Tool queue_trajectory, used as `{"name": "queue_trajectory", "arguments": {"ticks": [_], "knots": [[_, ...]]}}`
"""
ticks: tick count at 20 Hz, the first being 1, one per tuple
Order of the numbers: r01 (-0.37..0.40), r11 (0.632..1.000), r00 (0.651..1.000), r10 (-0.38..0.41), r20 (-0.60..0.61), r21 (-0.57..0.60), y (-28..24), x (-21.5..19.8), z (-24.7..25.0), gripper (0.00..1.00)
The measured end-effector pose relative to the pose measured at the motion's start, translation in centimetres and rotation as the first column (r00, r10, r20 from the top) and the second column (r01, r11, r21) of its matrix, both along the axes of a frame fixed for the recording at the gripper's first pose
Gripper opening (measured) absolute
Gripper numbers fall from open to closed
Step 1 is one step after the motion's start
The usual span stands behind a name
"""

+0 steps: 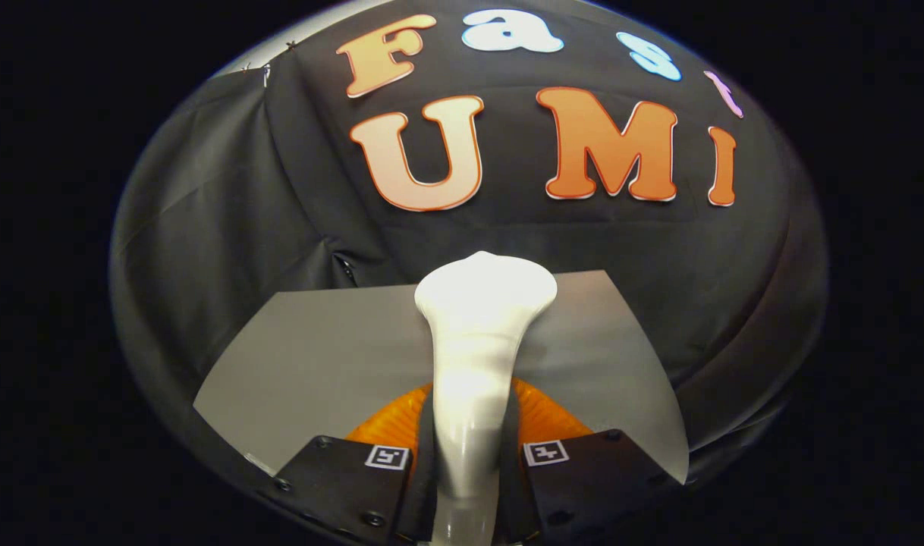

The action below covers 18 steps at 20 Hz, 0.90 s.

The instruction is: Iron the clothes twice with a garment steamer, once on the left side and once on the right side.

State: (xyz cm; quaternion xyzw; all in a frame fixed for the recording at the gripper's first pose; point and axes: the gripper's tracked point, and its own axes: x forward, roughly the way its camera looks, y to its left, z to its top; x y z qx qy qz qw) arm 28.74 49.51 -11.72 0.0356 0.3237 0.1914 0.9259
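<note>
A white garment steamer stands up between my fingers, its narrow handle clamped low down and its wide head flaring out beyond the fingertips. My gripper is shut on the steamer's handle, with both fingers pressing its sides. The steamer's head points toward the booth's black wall and hangs over a grey sheet that lies flat below. No garment can be made out on the sheet.
The grey sheet spreads left and right of the steamer, ending against the black cloth wall behind. The cloth hangs in folds on the left.
</note>
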Motion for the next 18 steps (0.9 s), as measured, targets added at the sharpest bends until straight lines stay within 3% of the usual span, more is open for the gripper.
{"name": "queue_trajectory", "arguments": {"ticks": [3,8,14,18], "knots": [[-0.059,0.998,0.997,0.059,0.04,-0.001,0.2,-2.5,1.2,0.4],[-0.087,0.995,0.978,0.077,0.191,0.042,-1.9,-5.3,4.7,0.4],[-0.174,0.978,0.946,0.133,0.296,0.118,-5.1,-10.8,10.2,0.4],[-0.212,0.972,0.903,0.155,0.401,0.102,-8.5,-14.3,14.0,0.4]]}}
